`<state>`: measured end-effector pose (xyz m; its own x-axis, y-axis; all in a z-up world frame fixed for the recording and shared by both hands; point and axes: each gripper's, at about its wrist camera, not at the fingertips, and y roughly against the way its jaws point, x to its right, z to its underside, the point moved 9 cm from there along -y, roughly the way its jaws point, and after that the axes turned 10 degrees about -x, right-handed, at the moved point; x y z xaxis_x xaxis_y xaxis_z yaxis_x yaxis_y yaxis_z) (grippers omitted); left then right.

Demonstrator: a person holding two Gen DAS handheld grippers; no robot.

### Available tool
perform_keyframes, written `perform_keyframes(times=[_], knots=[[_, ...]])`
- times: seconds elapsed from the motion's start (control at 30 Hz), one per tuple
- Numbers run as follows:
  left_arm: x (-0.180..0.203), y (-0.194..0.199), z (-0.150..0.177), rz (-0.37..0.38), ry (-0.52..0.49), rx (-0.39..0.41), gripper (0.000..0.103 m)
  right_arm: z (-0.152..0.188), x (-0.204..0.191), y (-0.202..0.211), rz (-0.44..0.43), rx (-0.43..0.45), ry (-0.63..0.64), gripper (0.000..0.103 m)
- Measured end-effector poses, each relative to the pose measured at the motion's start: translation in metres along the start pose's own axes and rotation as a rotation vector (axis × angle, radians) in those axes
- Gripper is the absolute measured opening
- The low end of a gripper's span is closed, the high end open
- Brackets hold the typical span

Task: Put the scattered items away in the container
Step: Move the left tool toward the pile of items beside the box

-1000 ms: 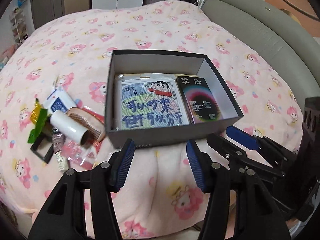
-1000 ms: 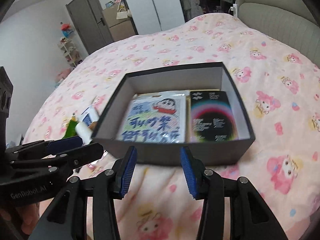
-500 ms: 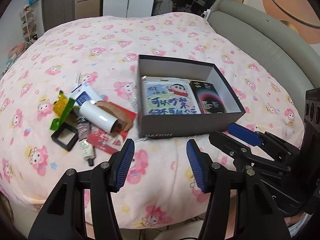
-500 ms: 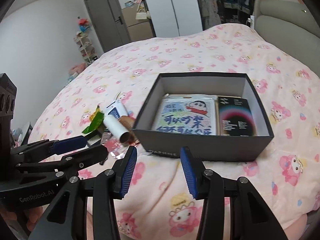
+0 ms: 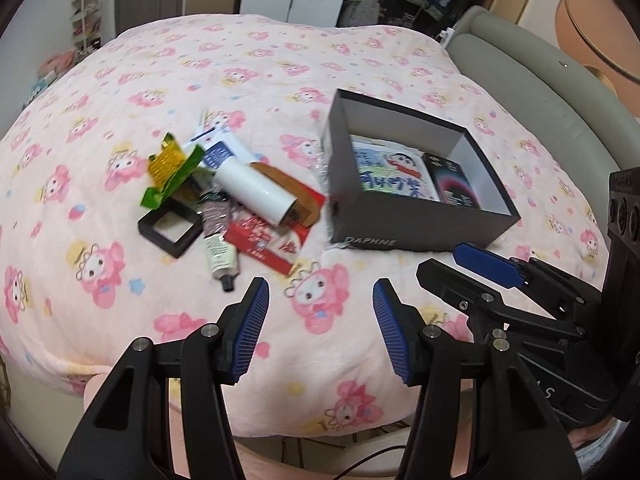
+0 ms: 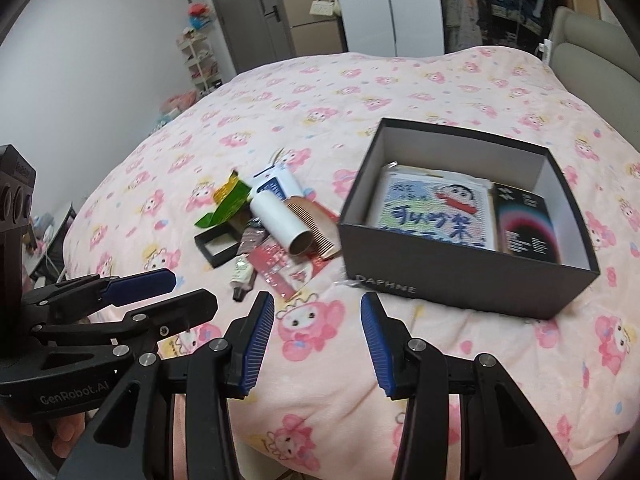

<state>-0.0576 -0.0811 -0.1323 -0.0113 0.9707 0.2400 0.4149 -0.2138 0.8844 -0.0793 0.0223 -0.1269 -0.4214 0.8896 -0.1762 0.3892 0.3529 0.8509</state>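
Observation:
A dark grey open box [image 5: 420, 226] stands on the pink bed, holding a cartoon-print pack [image 5: 394, 176] and a black card pack [image 5: 456, 190]. Left of it lies a pile: white cylinder [image 5: 252, 192], wooden comb [image 5: 298, 196], green packet [image 5: 172, 178], black square frame [image 5: 170, 228], cream tube [image 5: 218, 244], red packet [image 5: 266, 242]. My left gripper [image 5: 320, 332] hovers open and empty over the blanket, near the pile's front. My right gripper [image 6: 318, 340] is also open and empty, in front of the box [image 6: 460, 276] and the pile's cylinder [image 6: 280, 220].
The pink patterned blanket [image 5: 160, 80] covers a rounded bed whose near edge drops off just below the grippers. A grey padded headboard [image 5: 540, 80] runs along the right. Each gripper shows in the other's view: the right gripper [image 5: 460, 270], the left gripper [image 6: 188, 290].
Both grippers have drawn back and to the left of the box, so the box now sits to the right and the scattered pile has come into fuller view. Jaw openings are unchanged.

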Motion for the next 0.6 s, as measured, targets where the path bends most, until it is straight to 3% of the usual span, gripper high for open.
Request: perform_keyframes(times=[0.2, 0.6], knots=[[-0.038, -0.003, 0.005, -0.004, 0.081, 0.008, 0.055, -0.009, -0.028, -0.018, 0.048, -0.014, 0.099, 0.041], [-0.113, -0.008, 0.007, -0.001, 0.248, 0.043, 0.055, -0.032, -0.088, -0.057, 0.020, -0.050, 0.247, 0.041]])
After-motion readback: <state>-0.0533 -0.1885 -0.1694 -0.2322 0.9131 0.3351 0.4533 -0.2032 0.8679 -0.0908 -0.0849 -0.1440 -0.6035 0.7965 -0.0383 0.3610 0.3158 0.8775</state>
